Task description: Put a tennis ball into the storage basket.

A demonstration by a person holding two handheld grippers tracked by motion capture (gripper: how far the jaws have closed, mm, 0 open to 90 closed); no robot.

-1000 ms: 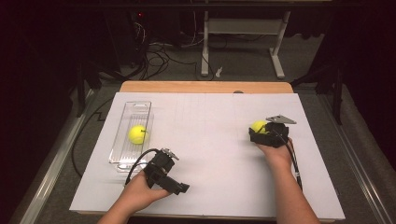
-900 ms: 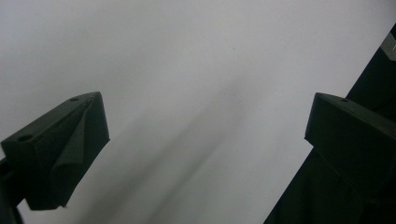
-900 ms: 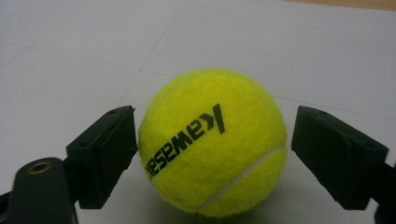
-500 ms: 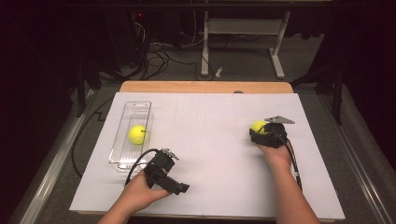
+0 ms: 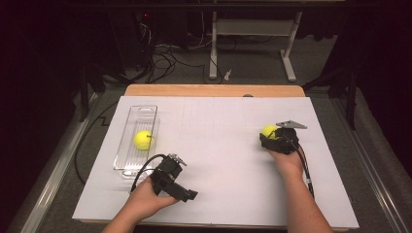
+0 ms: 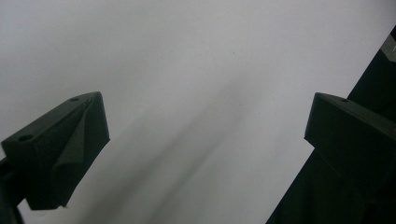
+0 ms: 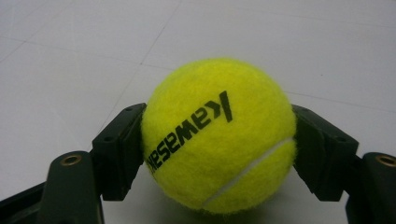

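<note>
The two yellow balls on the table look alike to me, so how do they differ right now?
The ball in the clear tray lies loose inside the tray at the table's left; the ball on the right sits on the white sheet, outside any container. The right tool has just been closing and is clamped on the right ball from both sides; nothing touches the tray ball, and the left tool stands open over bare sheet. Both are yellow tennis balls.

Clear tray (image 5: 127, 145) near left edge of white tabletop (image 5: 218, 126), yellow ball (image 5: 142, 140) inside, probably tennis ball.
</note>
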